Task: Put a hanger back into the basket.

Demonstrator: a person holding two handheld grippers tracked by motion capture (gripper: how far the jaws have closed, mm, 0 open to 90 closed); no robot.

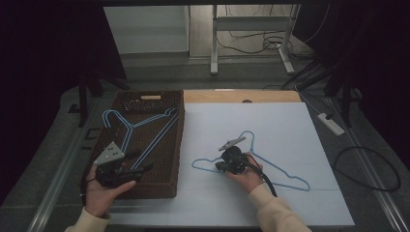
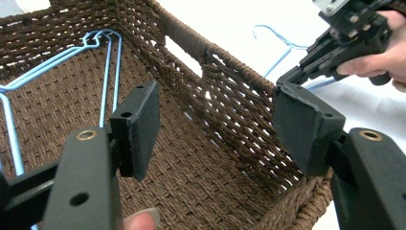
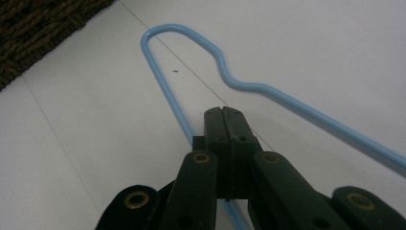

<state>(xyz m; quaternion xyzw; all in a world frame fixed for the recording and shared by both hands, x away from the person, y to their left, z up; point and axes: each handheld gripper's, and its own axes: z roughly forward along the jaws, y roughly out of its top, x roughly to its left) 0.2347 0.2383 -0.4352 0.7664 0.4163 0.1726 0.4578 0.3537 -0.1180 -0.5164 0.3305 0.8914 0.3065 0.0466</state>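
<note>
Hanger [image 1: 270, 166] of pale blue wire lies flat on the white table sheet [image 1: 270, 125], right of the basket, its hook pointing to the far side. The right gripper [image 1: 220, 166] has its jaws shut tight on the hanger's bottom bar near the left corner, probably so the wire can be lifted by one end and carried leftward. In the woven brown basket [image 1: 176, 145] at the left another blue hanger [image 1: 140, 128] already rests. The left gripper [image 1: 140, 166] hovers over the basket's near end with jaws wide apart, holding nothing, likely waiting. No readable writing or brand shows anywhere.
</note>
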